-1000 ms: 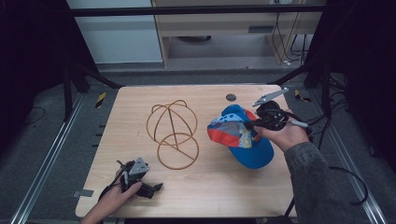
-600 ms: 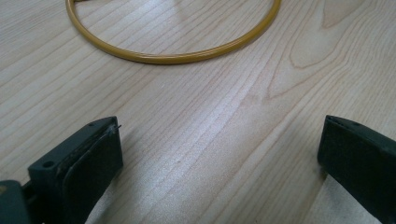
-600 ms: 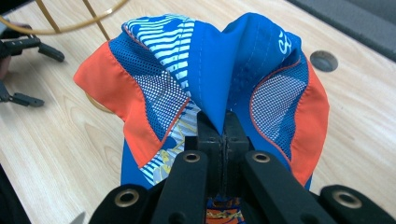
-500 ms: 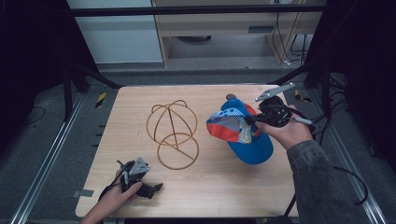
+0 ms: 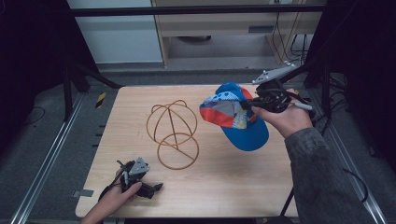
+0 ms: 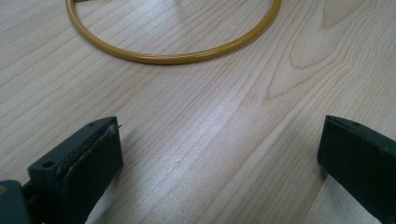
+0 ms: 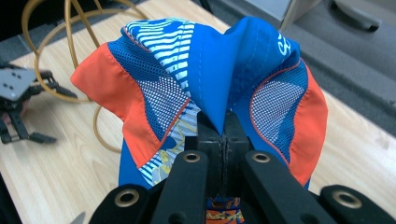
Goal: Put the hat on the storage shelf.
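High view: right claw (image 5: 250,106) is clamped on a fold of the cap (image 5: 236,119), holding it in the air above the tabletop (image 5: 224,186). The cap hangs off the claw tips toward the wire hat stand (image 5: 173,133), brim drooping below the claw and clear of the wood. The stand sits just beyond the cap on the side away from the right hand (image 5: 285,119), not touching it.

Left claw (image 5: 156,187) lies low on the tabletop near the front edge, held by the left hand (image 5: 116,198), well apart from the cap. The stand's base ring is just ahead of it.

Right gripper view gives what the high view can't: jaws fully together, pinching a peak of blue crown fabric, with orange and mesh panels spilling to both sides of the pinch. Left claw (image 7: 21,133) and stand (image 7: 70,46) show beyond the cap at the left.

Left gripper view: jaws wide apart, nothing between them but bare wood. Base ring (image 6: 173,58) lies ahead of the tips, apart from both. Left claw (image 6: 215,158) rests at tabletop level.
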Demonstrator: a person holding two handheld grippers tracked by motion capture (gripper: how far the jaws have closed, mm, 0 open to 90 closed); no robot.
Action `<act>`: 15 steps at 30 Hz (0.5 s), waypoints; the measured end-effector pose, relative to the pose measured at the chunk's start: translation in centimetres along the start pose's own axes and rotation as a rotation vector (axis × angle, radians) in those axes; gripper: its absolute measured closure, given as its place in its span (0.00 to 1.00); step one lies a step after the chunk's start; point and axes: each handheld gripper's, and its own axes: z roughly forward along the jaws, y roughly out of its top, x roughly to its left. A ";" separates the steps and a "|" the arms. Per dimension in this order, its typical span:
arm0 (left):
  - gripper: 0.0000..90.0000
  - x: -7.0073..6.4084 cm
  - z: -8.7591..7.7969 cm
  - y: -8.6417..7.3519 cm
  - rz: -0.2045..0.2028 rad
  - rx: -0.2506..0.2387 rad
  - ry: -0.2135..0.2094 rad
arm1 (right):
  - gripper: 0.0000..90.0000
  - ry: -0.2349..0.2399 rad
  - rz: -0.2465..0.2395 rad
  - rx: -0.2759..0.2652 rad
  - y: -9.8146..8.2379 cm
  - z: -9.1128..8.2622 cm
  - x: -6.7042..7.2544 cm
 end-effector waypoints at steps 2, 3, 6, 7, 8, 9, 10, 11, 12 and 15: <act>0.00 0.0 0.0 0.0 0.000 0.000 0.000 | 1.00 0.001 -0.005 -0.009 0.8 -0.2 0.2; 0.00 0.0 0.0 0.0 0.000 0.000 0.000 | 1.00 0.004 -0.012 -0.017 1.2 -0.2 0.3; 0.00 0.0 0.0 0.0 0.000 0.000 0.000 | 1.00 0.011 -0.029 -0.030 2.5 -0.4 0.8; 0.00 0.0 0.0 0.0 0.000 0.001 0.000 | 1.00 0.014 -0.035 -0.035 3.0 -0.5 1.0; 0.00 0.0 0.0 0.0 0.000 0.000 0.000 | 1.00 0.014 -0.040 -0.042 3.4 -0.5 1.2; 0.00 0.0 0.0 0.0 0.000 0.000 0.000 | 1.00 0.017 -0.047 -0.048 3.9 -0.5 1.4; 0.00 0.0 0.0 0.0 -0.001 0.000 0.000 | 1.00 0.020 -0.053 -0.053 4.4 -0.4 1.6; 0.00 0.0 0.0 0.0 -0.001 0.000 -0.001 | 1.00 0.024 -0.060 -0.058 4.8 -0.3 1.9; 0.00 0.0 0.0 0.0 0.000 0.000 -0.001 | 1.00 0.033 -0.076 -0.064 5.8 0.1 2.4; 0.00 0.0 0.0 0.0 0.000 0.000 0.000 | 1.00 0.045 -0.087 -0.073 6.7 0.7 3.0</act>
